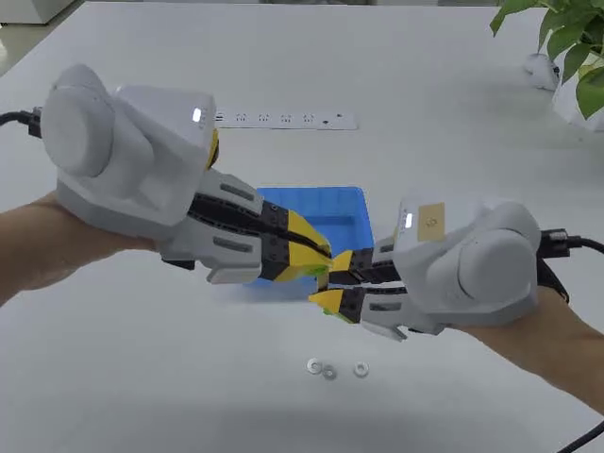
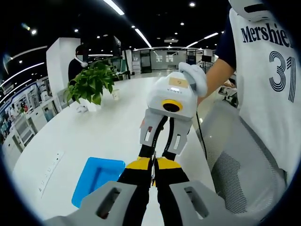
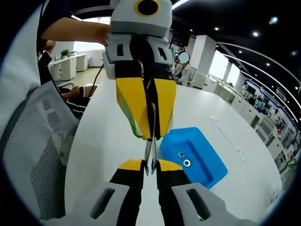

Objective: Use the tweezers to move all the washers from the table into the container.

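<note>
Thin metal tweezers (image 3: pixel 151 146) run between my two grippers, which meet tip to tip above the table. My left gripper (image 1: pixel 324 257) is shut on the upper part of the tweezers, and my right gripper (image 1: pixel 327 286) is shut on their lower end. Seen from the right gripper view, the left gripper (image 3: pixel 151 135) points down at my right gripper's own yellow tips (image 3: pixel 150 165). Three washers (image 1: pixel 329 371) lie on the white table below the grippers. The blue container (image 1: pixel 332 209) sits behind them and holds two washers (image 3: pixel 184 159).
A white power strip (image 1: pixel 283 120) lies beyond the container. A potted plant (image 1: pixel 564 52) stands at the far right corner. A mesh chair (image 3: pixel 42 141) stands beside the table. The table (image 1: pixel 151 377) is bare in front and to the left.
</note>
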Demonstrator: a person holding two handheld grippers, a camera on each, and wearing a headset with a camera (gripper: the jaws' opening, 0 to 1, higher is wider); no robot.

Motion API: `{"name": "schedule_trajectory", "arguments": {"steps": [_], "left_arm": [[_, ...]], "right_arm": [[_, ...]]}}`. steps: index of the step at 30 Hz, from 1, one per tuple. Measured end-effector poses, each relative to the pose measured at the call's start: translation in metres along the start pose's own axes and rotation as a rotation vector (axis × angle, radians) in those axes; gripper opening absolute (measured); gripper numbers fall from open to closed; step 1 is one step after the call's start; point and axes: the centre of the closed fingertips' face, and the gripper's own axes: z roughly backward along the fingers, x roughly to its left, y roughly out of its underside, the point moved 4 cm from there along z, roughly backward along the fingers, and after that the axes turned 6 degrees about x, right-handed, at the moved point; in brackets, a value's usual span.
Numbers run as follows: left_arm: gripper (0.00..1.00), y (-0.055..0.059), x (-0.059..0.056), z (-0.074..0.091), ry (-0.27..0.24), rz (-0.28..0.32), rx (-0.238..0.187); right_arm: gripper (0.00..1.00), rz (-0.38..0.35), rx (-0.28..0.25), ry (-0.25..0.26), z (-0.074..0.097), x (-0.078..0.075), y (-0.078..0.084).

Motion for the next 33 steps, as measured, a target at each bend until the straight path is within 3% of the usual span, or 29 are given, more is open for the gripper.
{"name": "schedule_trajectory", "arguments": {"steps": [16,24,33], "left_arm": [[0.06,0.017,-0.035,-0.005,0.017,0.072,-0.002],[0.06,0.023,-0.043,-0.008,0.019,0.092,-0.006],[0.06,0.031,-0.043,-0.012,0.017,0.107,0.000]], "right_arm": [[0.12,-0.041,-0.002,-0.032,-0.004,0.040,0.011],[0.12,-0.061,-0.001,-0.047,-0.006,0.047,0.016],[0.12,-0.081,0.005,-0.062,-0.014,0.051,0.022]]}}
